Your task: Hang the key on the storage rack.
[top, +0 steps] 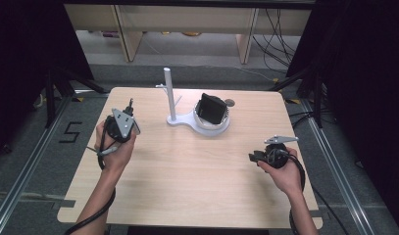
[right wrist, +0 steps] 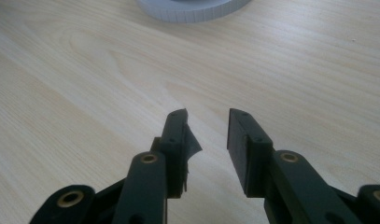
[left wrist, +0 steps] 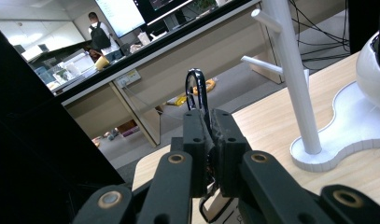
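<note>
Two grippers: left gripper [left wrist: 207, 140] pinches a black ring [left wrist: 197, 91]; right gripper [right wrist: 206, 140] gapes.

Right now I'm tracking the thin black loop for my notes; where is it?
The black loop is pinched between the shut jaws of the left gripper, at the table's left side, left of the white stand.

The thin black loop [left wrist: 197, 91] pinched in the left tongs [left wrist: 208, 140] is mostly hidden between the jaws; what it is cannot be told. The white round-based stand [right wrist: 194, 8] is cut off by the right gripper view's top edge. The black boxy object [top: 211, 109] in the stand's bowl is too small to identify.
</note>
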`<state>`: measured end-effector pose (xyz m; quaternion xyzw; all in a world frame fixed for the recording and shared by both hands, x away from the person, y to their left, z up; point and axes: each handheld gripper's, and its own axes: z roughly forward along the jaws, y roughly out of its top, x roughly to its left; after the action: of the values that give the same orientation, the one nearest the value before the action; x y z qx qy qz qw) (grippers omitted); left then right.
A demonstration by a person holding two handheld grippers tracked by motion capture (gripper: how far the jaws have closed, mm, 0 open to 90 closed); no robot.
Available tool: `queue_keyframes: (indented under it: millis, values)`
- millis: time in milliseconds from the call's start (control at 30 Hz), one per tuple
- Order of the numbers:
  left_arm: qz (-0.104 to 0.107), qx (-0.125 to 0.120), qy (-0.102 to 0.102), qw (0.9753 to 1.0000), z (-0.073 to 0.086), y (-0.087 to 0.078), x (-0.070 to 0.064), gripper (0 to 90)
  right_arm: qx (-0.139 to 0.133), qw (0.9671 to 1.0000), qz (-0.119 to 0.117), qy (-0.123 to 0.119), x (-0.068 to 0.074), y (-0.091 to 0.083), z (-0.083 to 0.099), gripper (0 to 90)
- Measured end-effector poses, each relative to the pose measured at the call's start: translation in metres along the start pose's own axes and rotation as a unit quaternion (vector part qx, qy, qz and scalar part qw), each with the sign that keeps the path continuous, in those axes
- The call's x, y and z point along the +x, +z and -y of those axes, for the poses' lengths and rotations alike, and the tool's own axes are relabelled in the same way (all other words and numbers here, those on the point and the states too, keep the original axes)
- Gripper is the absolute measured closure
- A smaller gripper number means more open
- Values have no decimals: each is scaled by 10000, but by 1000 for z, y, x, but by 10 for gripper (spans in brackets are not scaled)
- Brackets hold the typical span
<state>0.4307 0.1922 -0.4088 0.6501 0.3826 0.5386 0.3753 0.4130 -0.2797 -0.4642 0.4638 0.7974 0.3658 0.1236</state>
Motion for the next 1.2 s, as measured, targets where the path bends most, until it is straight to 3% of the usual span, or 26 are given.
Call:
queue_keyframes:
  millis: [533, 633, 1200]
  values:
    - [24, -181, 64, 9998, -13, 5, -5, 850, -14, 10000, 0, -8, 1, 0, 0, 689]
    - [28, -199, 72, 9998, -14, 7, -6, 850, -36, 9999, 98, -4, 1, 0, 0, 689]
    - [38, -318, 151, 9994, -26, 15, -9, 850, -37, 10000, -14, -43, 0, 1, 0, 689]
